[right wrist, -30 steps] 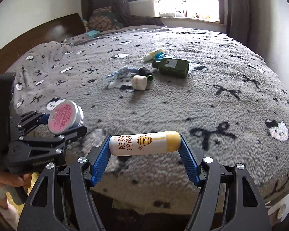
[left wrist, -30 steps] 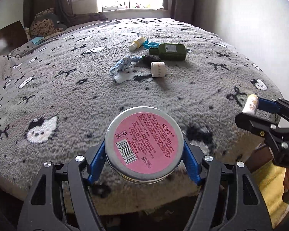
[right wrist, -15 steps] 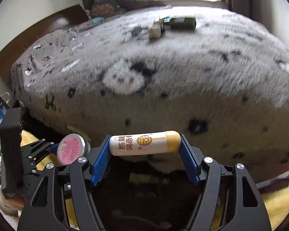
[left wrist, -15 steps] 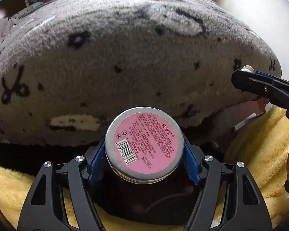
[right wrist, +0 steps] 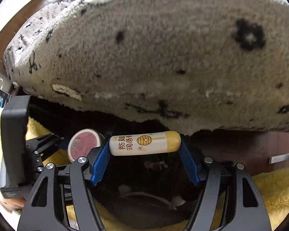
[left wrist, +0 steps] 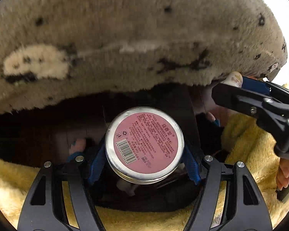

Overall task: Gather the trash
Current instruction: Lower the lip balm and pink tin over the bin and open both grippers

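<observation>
My left gripper [left wrist: 144, 165] is shut on a round metal tin with a pink label [left wrist: 144, 144]. It holds the tin below the bed's edge, over a dark bin opening [left wrist: 144, 200]. My right gripper [right wrist: 144, 163] is shut on a white and yellow lip balm tube [right wrist: 144, 143], held crosswise over the same dark opening [right wrist: 144, 207]. The tin also shows in the right wrist view [right wrist: 84, 144], to the left of the tube. The right gripper with the tube's end [left wrist: 234, 79] shows at the right of the left wrist view.
The grey fleece blanket [left wrist: 125, 38] on the bed hangs over the edge and fills the upper half of both views [right wrist: 163, 57]. A yellow fluffy rug [left wrist: 250, 144] lies around the dark bin. A dark wood bed base [right wrist: 240, 150] sits under the blanket.
Both grippers have dropped from above the bed to below its edge, still holding the tin and the tube. The trash on the bed top has gone out of view.
</observation>
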`<state>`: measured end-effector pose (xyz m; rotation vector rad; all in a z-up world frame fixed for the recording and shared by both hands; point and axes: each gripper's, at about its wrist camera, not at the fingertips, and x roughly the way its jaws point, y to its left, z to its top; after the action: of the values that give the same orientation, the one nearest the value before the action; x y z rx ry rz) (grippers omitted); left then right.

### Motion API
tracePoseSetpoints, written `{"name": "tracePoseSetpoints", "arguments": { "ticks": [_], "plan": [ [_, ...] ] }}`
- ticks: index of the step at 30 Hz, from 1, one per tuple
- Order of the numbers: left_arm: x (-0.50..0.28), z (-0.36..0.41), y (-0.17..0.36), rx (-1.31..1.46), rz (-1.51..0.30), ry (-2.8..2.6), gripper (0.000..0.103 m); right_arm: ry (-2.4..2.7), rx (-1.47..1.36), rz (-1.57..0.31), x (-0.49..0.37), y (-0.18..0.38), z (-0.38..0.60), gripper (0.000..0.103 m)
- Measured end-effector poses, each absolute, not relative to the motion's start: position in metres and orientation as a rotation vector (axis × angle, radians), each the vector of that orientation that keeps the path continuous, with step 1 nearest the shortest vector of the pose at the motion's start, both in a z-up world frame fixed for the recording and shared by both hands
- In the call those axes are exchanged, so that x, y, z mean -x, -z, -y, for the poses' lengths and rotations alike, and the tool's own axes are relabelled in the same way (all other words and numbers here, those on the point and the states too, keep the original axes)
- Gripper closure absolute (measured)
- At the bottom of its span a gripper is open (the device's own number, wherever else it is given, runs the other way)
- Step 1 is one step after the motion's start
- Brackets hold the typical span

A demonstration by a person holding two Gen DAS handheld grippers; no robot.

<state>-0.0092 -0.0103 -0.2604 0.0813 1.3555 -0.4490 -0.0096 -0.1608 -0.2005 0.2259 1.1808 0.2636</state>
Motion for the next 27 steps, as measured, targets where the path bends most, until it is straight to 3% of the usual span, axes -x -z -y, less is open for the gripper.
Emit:
{"name": "tracePoseSetpoints", "arguments": {
  "ticks": [6,9,13,20,27],
  "plan": [
    [0.013,0.01,0.264,-0.073,-1.363,0.465,0.036,-0.266,-0.227,-1.204,0.012,0.206,0.158,0.034],
    [0.014,0.009,0.264,-0.07,-1.367,0.46,0.025,-0.261,-0.226,-1.217,0.009,0.207,0.154,0.034],
    [0.014,0.004,0.26,-0.064,-1.358,0.452,0.02,-0.238,-0.239,-1.209,0.009,0.211,0.16,0.024],
    [0.013,0.002,0.248,-0.075,-1.333,0.444,0.017,-0.216,-0.261,-1.166,0.014,0.2,0.172,0.021],
    [0.006,-0.006,0.193,-0.117,-1.164,0.406,0.017,-0.177,-0.246,-1.053,0.006,0.16,0.186,0.021]
  ]
}}
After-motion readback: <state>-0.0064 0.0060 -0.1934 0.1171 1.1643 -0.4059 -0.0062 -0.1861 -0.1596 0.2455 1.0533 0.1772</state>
